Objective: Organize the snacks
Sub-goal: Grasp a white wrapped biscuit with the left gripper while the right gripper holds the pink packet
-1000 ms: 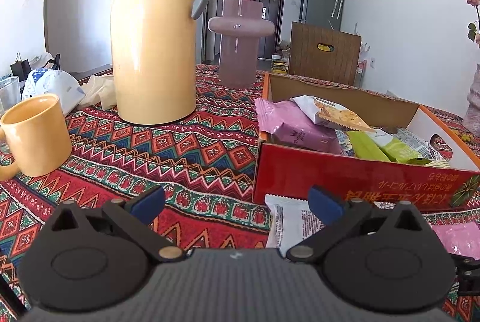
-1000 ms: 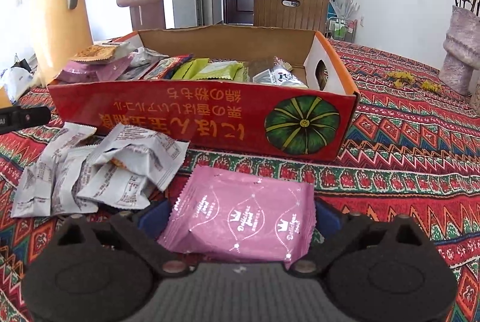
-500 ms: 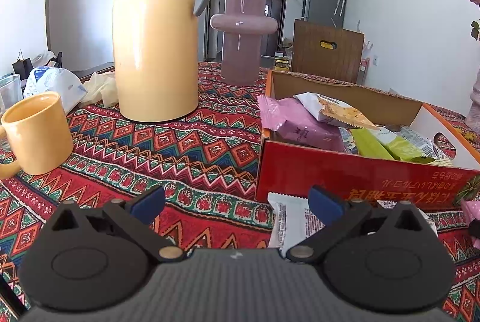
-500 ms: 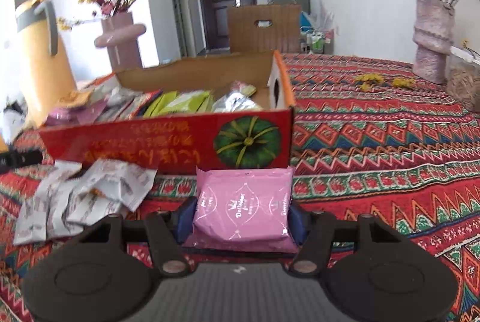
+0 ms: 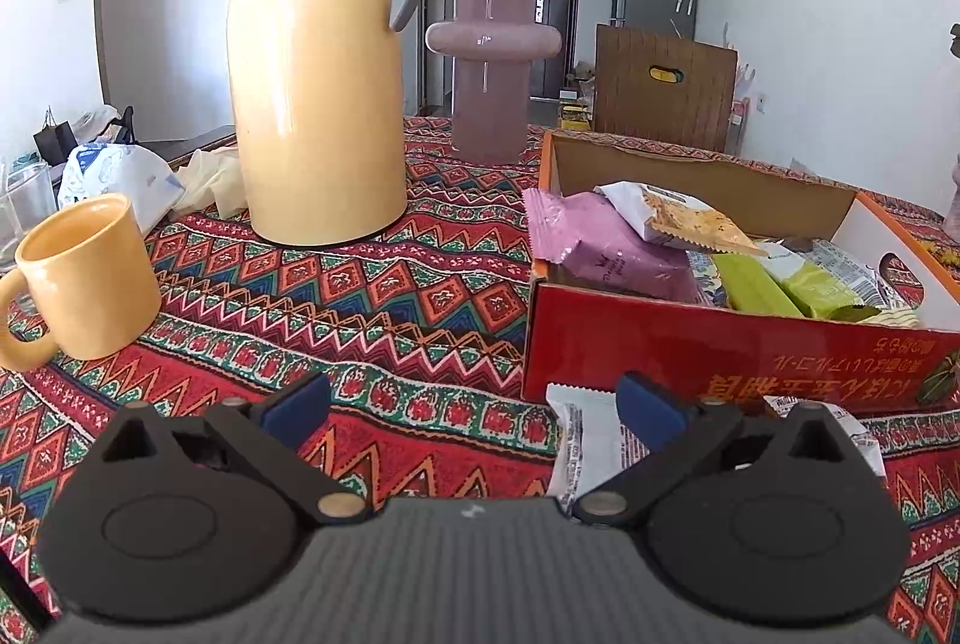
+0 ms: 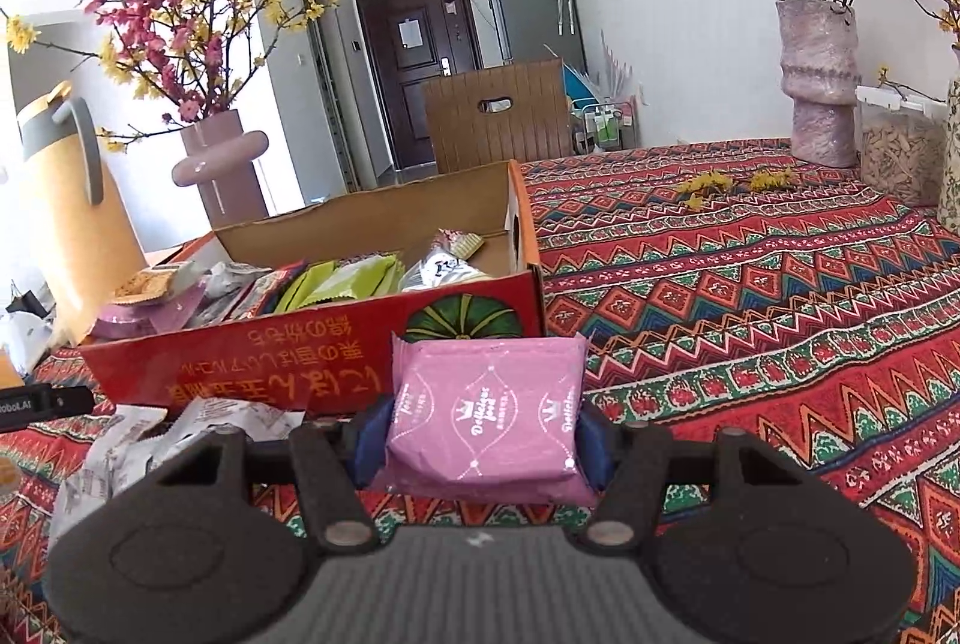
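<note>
Right gripper (image 6: 483,434) clamped on a pink snack packet (image 6: 486,413), blue pads pressed against both short sides, packet lifted clear of the patterned tablecloth (image 6: 750,296) and held just in front of the red cardboard box (image 6: 270,362), near its pumpkin-printed corner. Box open-topped, already loaded: green packets (image 6: 342,281), a silver one (image 6: 441,269), a pink one (image 5: 606,248) with a cracker packet (image 5: 678,218) lying across it at the far left end. Loose white packets (image 6: 150,434) on the cloth at the foot of the box, left of the held one. Left gripper (image 5: 474,404) low over the cloth, jaws wide apart, nothing between them; one white packet (image 5: 582,440) partly behind its right finger, beside the box's near corner. Further off: yellow mug (image 5: 84,278), tall yellow thermos (image 5: 318,86), pink vase (image 5: 492,68) with blossom branches, wooden chair back (image 5: 663,89) beyond the table.
</note>
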